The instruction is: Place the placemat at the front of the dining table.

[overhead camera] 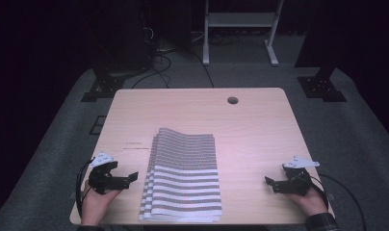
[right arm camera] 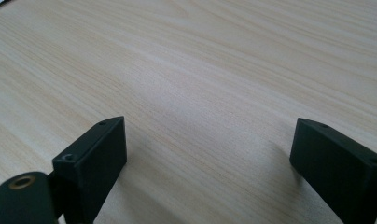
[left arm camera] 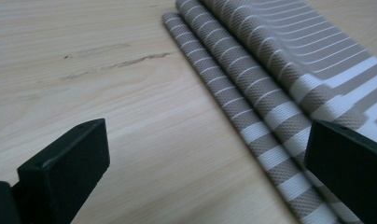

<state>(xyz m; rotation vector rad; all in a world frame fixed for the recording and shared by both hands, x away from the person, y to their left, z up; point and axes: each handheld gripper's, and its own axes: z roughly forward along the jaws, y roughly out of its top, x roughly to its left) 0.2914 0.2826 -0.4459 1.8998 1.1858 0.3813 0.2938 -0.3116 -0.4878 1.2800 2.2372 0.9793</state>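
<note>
Black-jawed, the left gripper (overhead camera: 133, 176) stands wide open and empty, just left of the striped folded cloth (overhead camera: 183, 175) lying mid-table (overhead camera: 260, 130) near the front edge. Well right of the cloth, the right gripper (overhead camera: 268, 181) gapes wide over bare wood, holding nothing.

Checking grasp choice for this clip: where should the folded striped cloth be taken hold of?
Probably the striped cloth at its left edge, where stepped layers offer a lip. The open left claw already faces it; come in low along the table from the left.
</note>
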